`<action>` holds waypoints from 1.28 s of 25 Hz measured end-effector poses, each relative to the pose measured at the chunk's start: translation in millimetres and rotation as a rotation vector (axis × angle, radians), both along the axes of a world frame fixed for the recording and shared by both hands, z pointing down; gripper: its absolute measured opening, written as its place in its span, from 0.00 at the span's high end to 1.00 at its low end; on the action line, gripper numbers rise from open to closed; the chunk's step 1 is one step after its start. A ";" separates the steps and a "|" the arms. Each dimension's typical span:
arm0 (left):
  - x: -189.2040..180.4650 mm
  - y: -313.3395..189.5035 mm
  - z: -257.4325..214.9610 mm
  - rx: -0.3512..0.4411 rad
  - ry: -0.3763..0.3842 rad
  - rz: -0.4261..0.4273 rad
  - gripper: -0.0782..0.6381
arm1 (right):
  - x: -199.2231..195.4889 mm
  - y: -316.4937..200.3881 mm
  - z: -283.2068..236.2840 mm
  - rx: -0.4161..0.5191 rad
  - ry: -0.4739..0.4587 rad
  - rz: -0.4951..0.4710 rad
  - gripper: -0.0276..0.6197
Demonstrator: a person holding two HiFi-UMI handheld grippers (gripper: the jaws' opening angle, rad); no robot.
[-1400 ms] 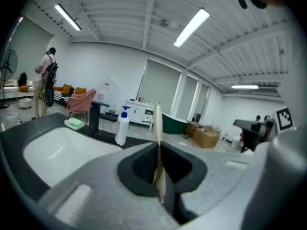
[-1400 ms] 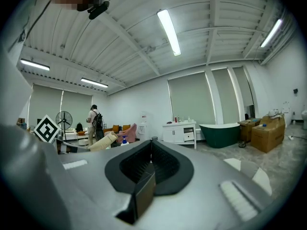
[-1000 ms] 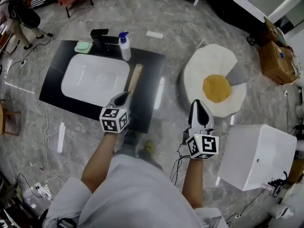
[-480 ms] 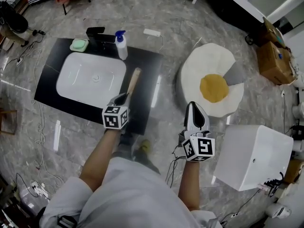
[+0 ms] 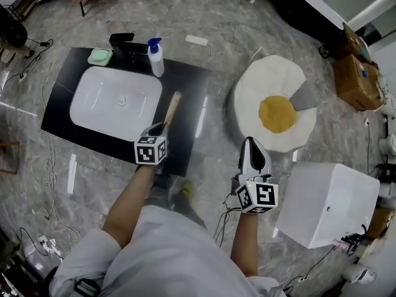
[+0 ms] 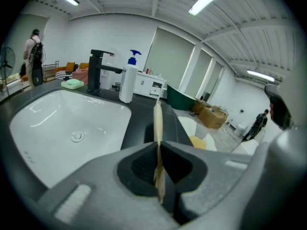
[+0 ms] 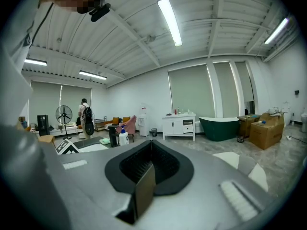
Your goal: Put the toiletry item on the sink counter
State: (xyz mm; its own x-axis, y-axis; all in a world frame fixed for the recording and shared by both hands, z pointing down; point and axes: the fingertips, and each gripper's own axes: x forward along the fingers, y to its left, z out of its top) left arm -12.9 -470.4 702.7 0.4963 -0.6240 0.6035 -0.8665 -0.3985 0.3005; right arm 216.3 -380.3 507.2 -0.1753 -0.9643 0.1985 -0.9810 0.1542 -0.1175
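Standing behind the basin (image 5: 114, 103) are tap (image 5: 122, 41) and spray bottle (image 5: 154, 57) — my left claw (image 5: 158, 129), just opening, pinches the wooden toiletry stick (image 5: 172, 107) over the black tabletop (image 5: 192, 85); my right claw (image 5: 255, 144) hangs closed, empty.

Grey marble floor (image 5: 235, 42), fried-egg-shaped rug (image 5: 275, 113), white cabinet (image 7: 178, 127), dark green bathtub (image 7: 219, 127), ceiling strip lights (image 7: 170, 20), large windows (image 7: 189, 90), perhaps shaded

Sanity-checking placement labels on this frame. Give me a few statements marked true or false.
1. The wooden stick sits between the jaws of the left tool. True; those jaws are opening.
2. The right tool grips the spray bottle. False: it is shut and empty; the bottle stands beside the faucet.
3. In the head view, the green soap lies left of the faucet. True.
4. The stick lies inside the basin. False: it is over the black counter, right of the basin.
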 end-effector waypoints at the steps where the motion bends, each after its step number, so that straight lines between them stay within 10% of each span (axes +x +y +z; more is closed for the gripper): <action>1: 0.5 -1.0 2.2 -0.006 -0.002 -0.001 0.87 | 0.5 -0.5 0.5 -0.002 0.000 0.001 0.95; 32: -18.3 -13.6 11.9 -0.022 -0.040 0.002 0.70 | 1.7 -0.3 5.5 -0.022 0.000 0.029 0.95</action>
State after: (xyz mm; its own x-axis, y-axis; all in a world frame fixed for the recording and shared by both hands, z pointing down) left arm -31.2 -484.0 714.6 0.4728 -0.6095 0.6364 -0.8772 -0.3941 0.2742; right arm 218.0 -380.6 512.7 -0.1471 -0.9644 0.2196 -0.9851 0.1229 -0.1205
